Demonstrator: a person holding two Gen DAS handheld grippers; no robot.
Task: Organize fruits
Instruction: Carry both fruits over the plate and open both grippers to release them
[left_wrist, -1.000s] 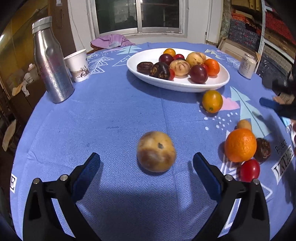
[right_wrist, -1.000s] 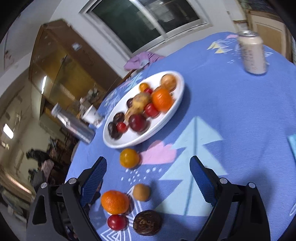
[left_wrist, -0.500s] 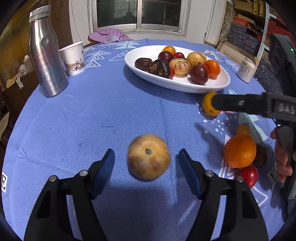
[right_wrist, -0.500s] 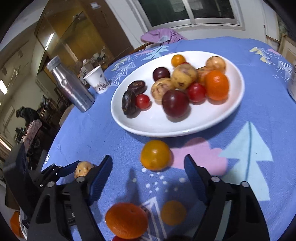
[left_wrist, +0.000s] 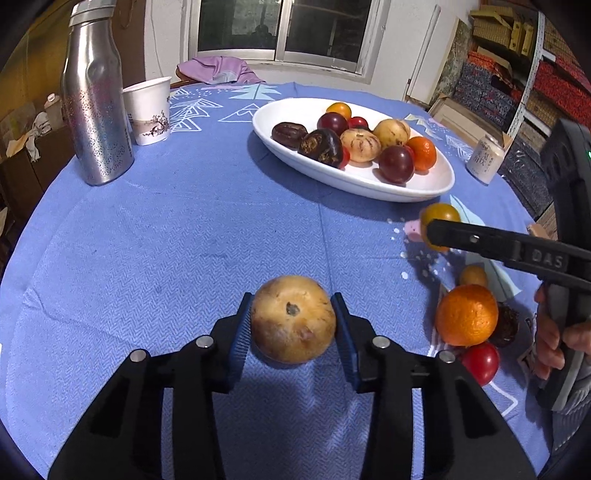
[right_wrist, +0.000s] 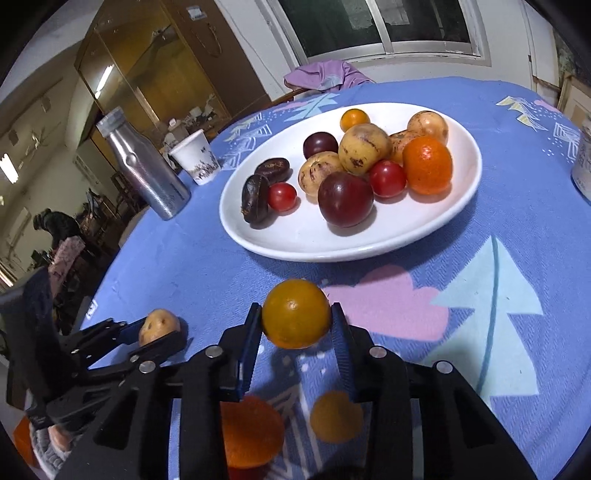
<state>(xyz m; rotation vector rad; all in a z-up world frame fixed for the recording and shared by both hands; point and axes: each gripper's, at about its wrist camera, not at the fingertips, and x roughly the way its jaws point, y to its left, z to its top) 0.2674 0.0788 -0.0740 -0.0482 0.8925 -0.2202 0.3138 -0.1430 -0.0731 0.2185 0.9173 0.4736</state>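
Blue pads of your left tongs (left_wrist: 293, 328) clamped on tan spotty fruit (left_wrist: 293, 324), low over desk (left_wrist: 184, 240). Right tongs (right_wrist: 295, 325) clamped on yellow-orange fruit (right_wrist: 296, 313), just before white plate (right_wrist: 295, 243). Lift both slow. Squeeze soft, no squashing. Clear rim, then set down in bare plate spot.

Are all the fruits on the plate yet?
Not yet. Many fruits already sit on the plate. The left gripper grips a tan fruit and the right gripper a yellow one. An orange, tomato and two others wait on the cloth.
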